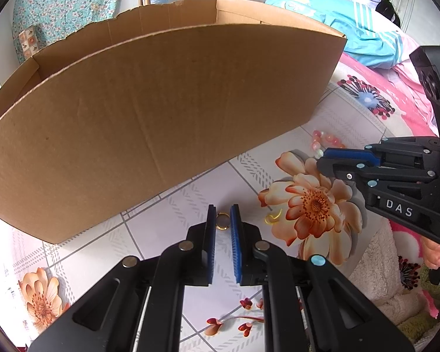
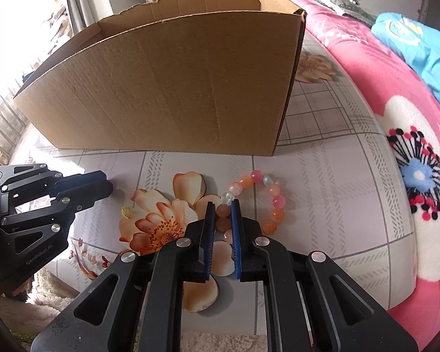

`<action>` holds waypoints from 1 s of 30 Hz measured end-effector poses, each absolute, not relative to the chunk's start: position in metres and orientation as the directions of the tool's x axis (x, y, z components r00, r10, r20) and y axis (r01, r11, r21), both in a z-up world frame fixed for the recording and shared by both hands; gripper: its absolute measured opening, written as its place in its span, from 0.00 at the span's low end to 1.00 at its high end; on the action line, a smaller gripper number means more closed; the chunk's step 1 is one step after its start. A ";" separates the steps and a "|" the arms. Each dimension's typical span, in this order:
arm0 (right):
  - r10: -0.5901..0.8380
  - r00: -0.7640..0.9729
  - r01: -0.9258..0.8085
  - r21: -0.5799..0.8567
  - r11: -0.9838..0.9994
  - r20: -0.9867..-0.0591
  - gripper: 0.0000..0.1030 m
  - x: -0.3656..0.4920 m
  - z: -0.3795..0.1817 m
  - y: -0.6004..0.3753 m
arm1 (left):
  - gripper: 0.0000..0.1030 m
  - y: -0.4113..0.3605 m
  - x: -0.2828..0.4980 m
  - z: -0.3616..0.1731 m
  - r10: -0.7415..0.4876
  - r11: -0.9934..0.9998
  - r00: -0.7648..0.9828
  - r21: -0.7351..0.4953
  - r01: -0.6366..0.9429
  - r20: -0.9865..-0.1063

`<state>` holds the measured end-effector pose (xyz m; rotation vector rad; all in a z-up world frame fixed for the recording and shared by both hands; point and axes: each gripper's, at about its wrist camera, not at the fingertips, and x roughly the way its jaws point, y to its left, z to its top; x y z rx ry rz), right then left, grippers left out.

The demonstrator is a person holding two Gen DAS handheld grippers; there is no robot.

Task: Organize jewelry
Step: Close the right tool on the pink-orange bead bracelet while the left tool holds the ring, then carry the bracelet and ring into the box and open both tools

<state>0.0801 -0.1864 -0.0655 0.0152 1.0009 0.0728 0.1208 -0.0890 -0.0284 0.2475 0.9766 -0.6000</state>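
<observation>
left gripper [image 1: 223, 220] clamps gold ring [image 1: 222, 221]; right gripper [image 2: 223, 214] clamps bead bracelet [image 2: 258, 199]; cardboard box [image 2: 173, 94] contents hidden.

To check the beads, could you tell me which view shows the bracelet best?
The right wrist view: the bracelet shows nearly whole, lying before the cardboard box. The left wrist view shows only a few beads.

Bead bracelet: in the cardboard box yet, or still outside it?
Outside. The bead bracelet lies on the floral cloth in front of the cardboard box, with the right gripper around its near beads.
</observation>
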 end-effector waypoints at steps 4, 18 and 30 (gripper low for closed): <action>0.057 0.540 -0.052 0.034 0.998 -0.840 0.08 0.079 -0.064 -0.184 | 0.09 -0.090 0.121 -0.028 -0.361 0.813 0.415 -0.064 0.578 -0.835; 0.165 0.562 0.009 0.206 0.979 -0.811 0.07 0.077 -0.050 -0.216 | 0.09 -0.090 0.121 -0.027 -0.359 0.813 0.414 -0.063 0.579 -0.836; 0.208 0.603 0.022 0.277 0.961 -0.770 0.07 0.064 -0.034 -0.243 | 0.09 -0.090 0.121 -0.028 -0.358 0.812 0.414 -0.060 0.580 -0.837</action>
